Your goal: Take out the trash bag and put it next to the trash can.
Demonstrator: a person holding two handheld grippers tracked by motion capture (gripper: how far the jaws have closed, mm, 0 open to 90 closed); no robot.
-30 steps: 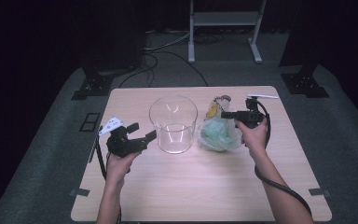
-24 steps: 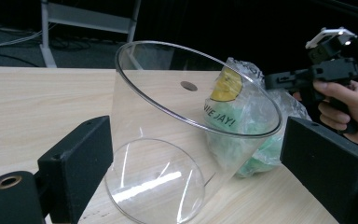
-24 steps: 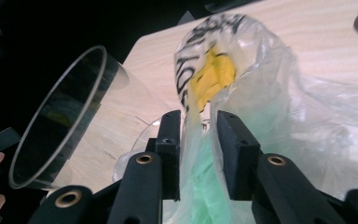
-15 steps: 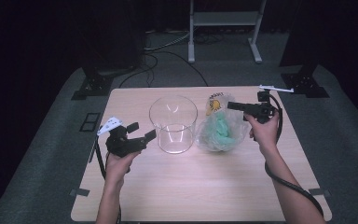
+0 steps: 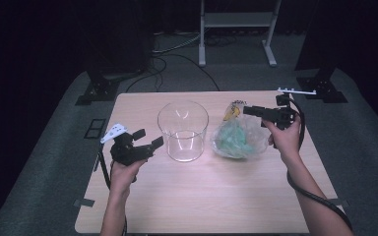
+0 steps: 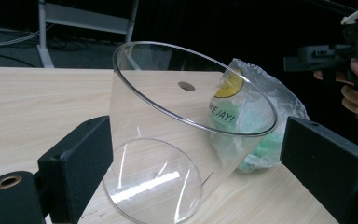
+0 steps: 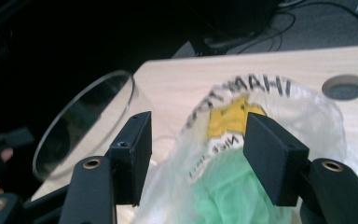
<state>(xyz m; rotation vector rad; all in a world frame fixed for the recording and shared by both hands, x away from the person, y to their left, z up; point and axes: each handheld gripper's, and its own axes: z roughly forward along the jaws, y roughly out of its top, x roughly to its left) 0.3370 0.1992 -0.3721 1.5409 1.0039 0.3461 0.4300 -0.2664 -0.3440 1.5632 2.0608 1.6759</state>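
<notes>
Hovering right hand-held gripper (image 5: 250, 109), jaws just opened wide, over plastic bag (image 5: 238, 140), left hand-held gripper (image 5: 147, 138) wide beside glass cylinder (image 5: 183, 130)

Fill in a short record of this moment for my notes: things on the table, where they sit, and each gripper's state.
table: light wood
jar: clear, upright, near the table's middle
bag: clear plastic with green stuff inside, just right of the jar
left gripper: open, jaws either side of the jar, not pressing on it
right gripper: jaws have just been opening; above the bag, free of it
</notes>
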